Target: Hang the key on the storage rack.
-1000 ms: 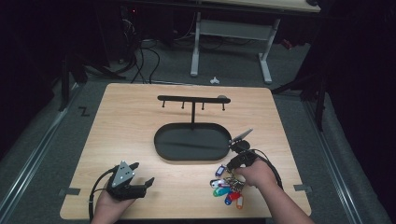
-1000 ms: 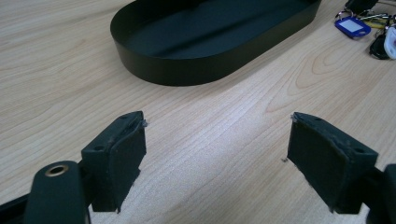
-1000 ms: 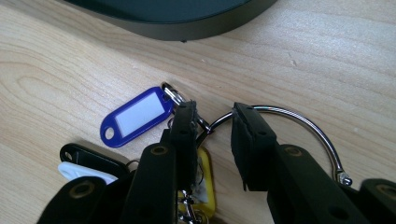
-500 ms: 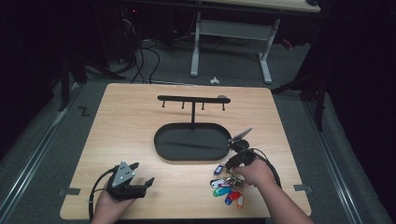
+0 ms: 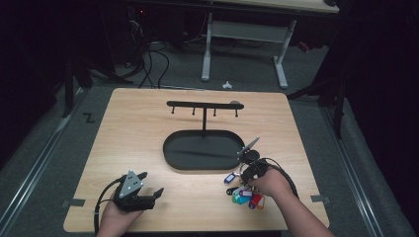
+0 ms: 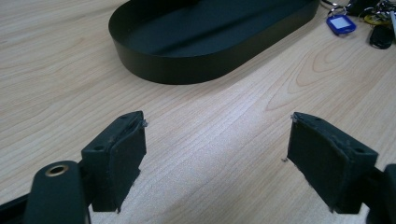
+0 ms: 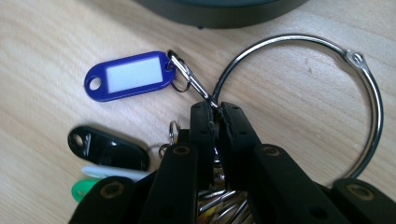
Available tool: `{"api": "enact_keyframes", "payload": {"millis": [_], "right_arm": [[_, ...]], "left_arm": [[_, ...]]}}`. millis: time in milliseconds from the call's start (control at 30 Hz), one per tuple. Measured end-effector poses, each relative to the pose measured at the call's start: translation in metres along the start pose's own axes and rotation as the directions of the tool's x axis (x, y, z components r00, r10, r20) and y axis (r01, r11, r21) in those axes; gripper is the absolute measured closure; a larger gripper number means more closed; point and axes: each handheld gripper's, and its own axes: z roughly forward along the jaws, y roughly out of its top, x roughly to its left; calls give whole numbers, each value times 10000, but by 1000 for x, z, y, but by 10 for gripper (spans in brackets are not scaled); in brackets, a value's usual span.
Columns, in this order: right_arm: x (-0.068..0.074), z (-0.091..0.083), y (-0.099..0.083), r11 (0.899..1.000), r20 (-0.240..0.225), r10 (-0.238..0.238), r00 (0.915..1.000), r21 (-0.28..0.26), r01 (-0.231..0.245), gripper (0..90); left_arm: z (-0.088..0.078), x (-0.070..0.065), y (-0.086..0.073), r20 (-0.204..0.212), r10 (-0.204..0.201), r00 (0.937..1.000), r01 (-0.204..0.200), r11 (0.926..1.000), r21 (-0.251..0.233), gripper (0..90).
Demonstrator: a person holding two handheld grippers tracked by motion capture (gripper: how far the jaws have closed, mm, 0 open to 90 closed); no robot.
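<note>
The right tool (image 7: 217,109) has just been closing and now pinches the big key ring (image 7: 299,100) by the tray (image 5: 205,150) on the table (image 5: 133,123), likely to lift its tags (image 7: 126,77) toward the hook rack (image 5: 203,104). The left tool (image 6: 215,154) rests wide open, empty.

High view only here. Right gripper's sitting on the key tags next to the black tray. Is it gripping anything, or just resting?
Observer: Right gripper view: the right gripper has just been closing, and its tips now look shut on the wire of the large metal ring.
Operator: Blue tag caught too?
Observer: The blue tag itself lies flat on the table beyond the tips. Its small split ring runs right up to them.
Operator: Left gripper?
Observer: Left gripper view: the left gripper is open, nothing between the pads, facing the black tray.
</note>
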Motion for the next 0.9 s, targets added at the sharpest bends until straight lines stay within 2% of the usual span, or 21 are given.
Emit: {"api": "enact_keyframes", "payload": {"millis": [100, 167, 200, 267, 367, 500, 600, 700, 800, 900], "right_arm": [[-1, -1, -3, 9994, -13, -316, 9995, 141, 316, 843], [-2, -2, -7, 9994, 34, -282, 9996, 206, 281, 826], [-3, -2, -8, 9995, 61, -226, 9997, 209, 225, 772], [-4, -5, -11, 9999, -217, 13, 9998, 156, -9, 696], [-3, -12, -14, 9999, -285, 104, 9995, -39, -105, 650], [-1, -20, -7, 9988, -368, 296, 9989, -375, -310, 655], [-2, -19, 4, 9967, -18, 632, 9980, -508, -632, 710], [-5, -11, 12, 9947, 264, 994, 9947, -276, -987, 719], [-7, -4, 16, 9906, 210, 1369, 9904, -76, -1368, 674], [-6, 1, 16, 9917, 86, 1264, 9919, 230, -1266, 652]], "left_arm": [[-1, 0, 0, -15, -8, 10000, 8, 10000, 3, 199], [0, 0, 0, -21, -4, 10000, 4, 10000, 13, 199], [0, 0, 0, -6, -3, 10000, 3, 10000, 30, 199], [1, 0, -1, -11, 5, 10000, -5, 10000, 43, 199], [1, -1, 0, 2, 27, 10000, -27, 10000, 48, 199], [2, -1, 0, 32, 22, 10000, -22, 10000, 47, 199], [2, -2, 0, 72, 52, 10000, -53, 10000, 78, 199], [2, -1, 0, 92, 70, 9999, -71, 9999, 90, 199], [1, 0, 0, 91, 37, 10000, -38, 10000, 27, 200], [0, 1, -1, 82, -6, 10000, 6, 10000, 2, 200]]}}
